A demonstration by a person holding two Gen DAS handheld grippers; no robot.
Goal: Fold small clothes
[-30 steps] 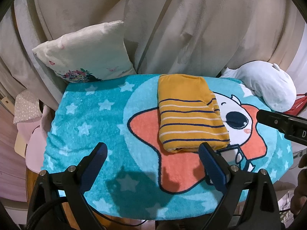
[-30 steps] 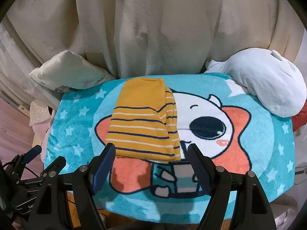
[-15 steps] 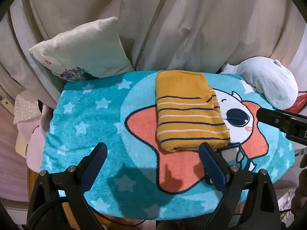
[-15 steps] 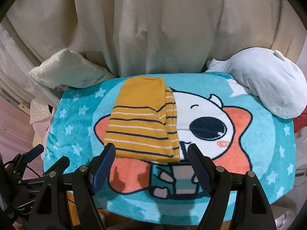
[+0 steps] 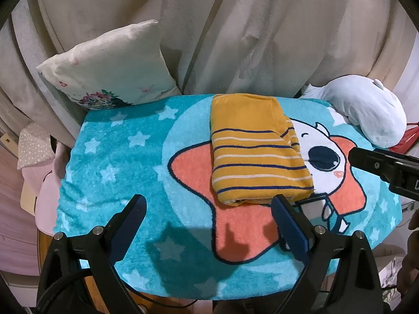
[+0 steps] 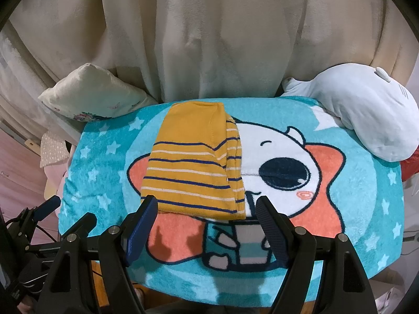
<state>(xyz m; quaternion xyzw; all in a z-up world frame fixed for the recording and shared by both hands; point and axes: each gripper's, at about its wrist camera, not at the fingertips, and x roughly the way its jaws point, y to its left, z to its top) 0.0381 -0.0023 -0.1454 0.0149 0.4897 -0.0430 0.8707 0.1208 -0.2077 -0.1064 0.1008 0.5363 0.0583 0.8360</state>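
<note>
Garment: a yellow striped top [image 5: 256, 149] [image 6: 196, 162], folded into a neat oblong, lies flat on the towel, from its middle back to its far edge, plain yellow end farthest away, striped end nearest.
Towel: a blue star-print towel [image 5: 110, 162] [image 6: 366, 209] with a cartoon figure covers the worktop; the garment overlaps the orange star and the white face.
Left tongs [image 5: 209, 225]: wide open, holding nothing, poised over the near part of the towel; the garment's near edge lies just beyond the right finger and apart from it.
Right tongs [image 6: 207, 222]: wide open, holding nothing; the garment's near edge lies just past the gap, closest to the left finger. Whether it touches cannot be told.
Pillow: a cream pillow [image 5: 110, 70] [image 6: 94, 96] leans at the far left corner.
Plush: a white soft toy [image 5: 366, 115] [image 6: 366, 115] lies at the far right corner.
Backdrop: a beige curtain [image 5: 248, 31] [image 6: 222, 34] hangs behind the far edge.
</note>
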